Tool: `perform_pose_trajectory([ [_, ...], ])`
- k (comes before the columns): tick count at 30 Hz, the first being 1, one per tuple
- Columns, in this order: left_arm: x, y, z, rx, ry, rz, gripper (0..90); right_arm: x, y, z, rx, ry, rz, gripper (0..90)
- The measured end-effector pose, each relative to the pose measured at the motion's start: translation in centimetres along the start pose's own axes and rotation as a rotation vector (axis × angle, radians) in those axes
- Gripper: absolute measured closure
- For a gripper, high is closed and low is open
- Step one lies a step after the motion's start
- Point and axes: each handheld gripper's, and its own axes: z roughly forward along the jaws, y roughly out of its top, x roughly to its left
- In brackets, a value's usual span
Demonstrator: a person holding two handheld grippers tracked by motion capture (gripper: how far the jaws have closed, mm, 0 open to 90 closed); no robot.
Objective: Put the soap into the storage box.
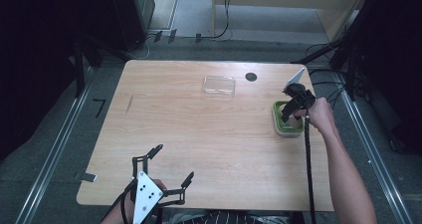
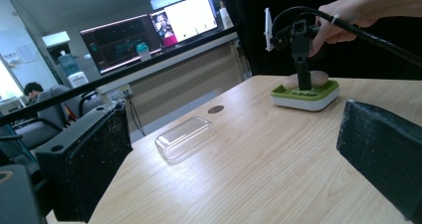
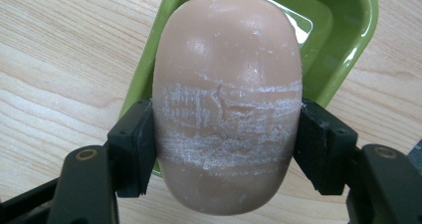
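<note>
high view: the right gripper [image 1: 293, 107] stands over the green dish [image 1: 287, 129] at the table's right edge, while the left gripper [image 1: 166, 171] waits, jaws spread, near the front edge. right gripper view: its jaws pinch the soap bar [image 3: 226, 99] over the dish; this looks like placing or lifting, so next comes a steady vertical move.

Right gripper [image 1: 291, 110] points down at far right, fingers [image 3: 130, 149] clamped; left gripper [image 1: 171, 167] near, fingers spread wide.
</note>
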Motion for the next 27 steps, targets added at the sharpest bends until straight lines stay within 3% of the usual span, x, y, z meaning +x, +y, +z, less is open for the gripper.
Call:
perform_pose_trajectory([
  [16, 0.0, 0.0, 0.0, 0.002, -0.001, 0.004, 1.1, -0.6, 0.4, 0.8, 0.009, 0.009, 0.02, 33.4],
  [27, 0.0, 0.0, 0.0, 0.002, -0.002, 0.004, 1.1, -0.2, 0.8, 1.4, 0.015, 0.003, 0.02, 33.4],
])
